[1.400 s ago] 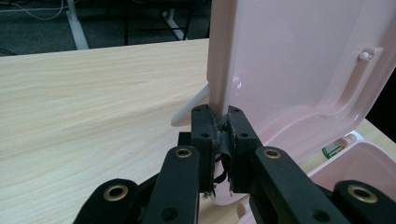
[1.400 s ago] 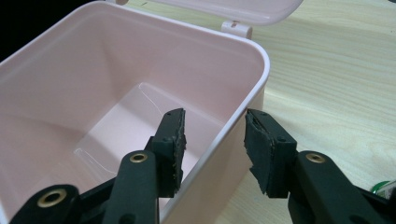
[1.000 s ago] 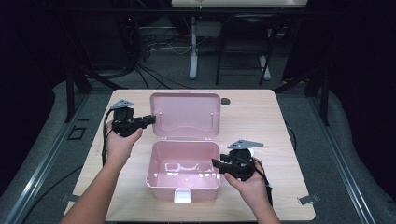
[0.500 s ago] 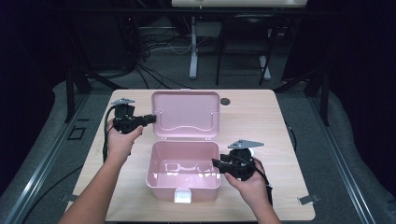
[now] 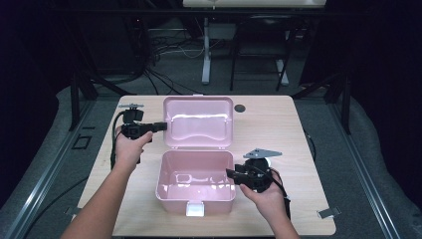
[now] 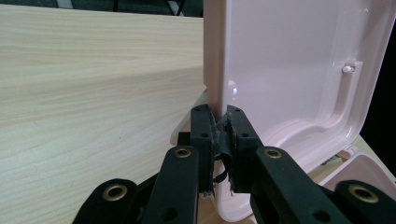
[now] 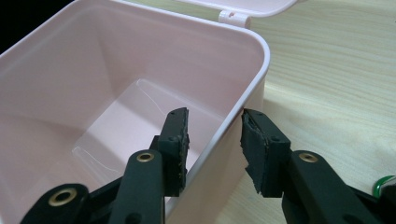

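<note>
Left gripper [image 6: 219, 122]: jaws nearly together, pinching the lid's [image 5: 199, 122] side edge.
Right gripper [image 7: 215, 140]: jaws half apart, straddling the box's [image 5: 195, 180] right wall, pads clear.
Count: one pink box, one raised lid, two grippers.
Box: mid-table [image 5: 278, 124], latch toward the person.

Your left gripper [image 5: 160, 126] pinches the left edge of the raised glossy pink plastic lid [image 5: 199, 122], while your right gripper [image 5: 232, 174] straddles the right wall of the open pink rectangular box [image 5: 195, 195] on the light wooden table [image 5: 268, 124].
</note>
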Action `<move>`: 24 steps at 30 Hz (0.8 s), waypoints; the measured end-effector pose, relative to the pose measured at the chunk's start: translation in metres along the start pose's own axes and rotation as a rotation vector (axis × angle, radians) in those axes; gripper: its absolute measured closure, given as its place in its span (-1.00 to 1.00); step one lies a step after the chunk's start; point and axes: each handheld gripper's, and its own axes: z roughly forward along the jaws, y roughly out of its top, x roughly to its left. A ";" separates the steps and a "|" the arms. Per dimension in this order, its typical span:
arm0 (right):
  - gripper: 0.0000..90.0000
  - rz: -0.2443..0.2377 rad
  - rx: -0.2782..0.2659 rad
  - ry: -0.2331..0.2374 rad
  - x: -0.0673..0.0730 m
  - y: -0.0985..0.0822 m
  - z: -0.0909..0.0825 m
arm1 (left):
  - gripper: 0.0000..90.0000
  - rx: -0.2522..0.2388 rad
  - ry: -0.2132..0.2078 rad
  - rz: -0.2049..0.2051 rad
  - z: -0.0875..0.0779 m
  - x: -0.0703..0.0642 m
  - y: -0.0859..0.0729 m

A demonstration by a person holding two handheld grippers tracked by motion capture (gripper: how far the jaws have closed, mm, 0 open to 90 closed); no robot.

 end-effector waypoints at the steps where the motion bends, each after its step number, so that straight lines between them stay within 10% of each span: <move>1: 0.37 0.000 0.001 0.000 0.000 0.000 0.000 | 0.86 0.003 -0.003 -0.004 0.000 0.001 0.000; 24: 0.37 0.018 -0.004 0.015 -0.001 0.000 0.001 | 0.89 0.049 -0.001 -0.079 0.012 0.011 0.000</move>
